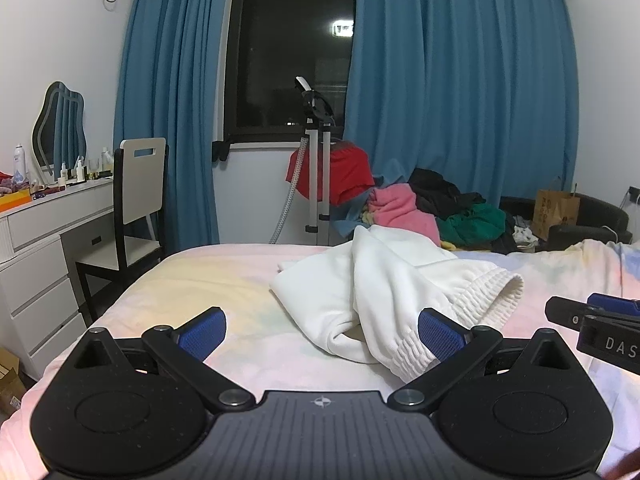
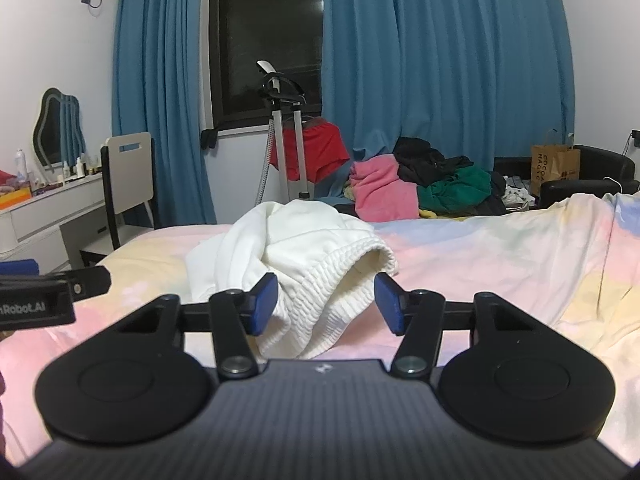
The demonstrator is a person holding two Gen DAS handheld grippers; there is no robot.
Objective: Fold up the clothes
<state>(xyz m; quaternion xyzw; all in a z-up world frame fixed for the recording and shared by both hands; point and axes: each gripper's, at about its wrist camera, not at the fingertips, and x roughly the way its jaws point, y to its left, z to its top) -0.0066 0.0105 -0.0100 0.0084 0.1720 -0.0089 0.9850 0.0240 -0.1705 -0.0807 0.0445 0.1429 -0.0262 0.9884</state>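
A crumpled white garment with a ribbed elastic waistband (image 1: 384,292) lies on the pastel tie-dye bedsheet (image 1: 192,280). My left gripper (image 1: 322,332) is open, low over the bed, its jaws spread around the garment's near edge. The right gripper shows at the right edge of this view (image 1: 600,328). In the right wrist view the same white garment (image 2: 304,252) lies just ahead, its waistband opening facing me. My right gripper (image 2: 326,304) is open, with the waistband between its blue pads. The left gripper (image 2: 48,292) shows at the left.
Beyond the bed's far edge lies a pile of pink, black and green clothes (image 1: 436,204), with a garment steamer stand and red cloth (image 1: 320,160). A white dresser (image 1: 48,232) and chair (image 1: 136,208) stand left. A black sofa with a paper bag (image 2: 556,168) stands right.
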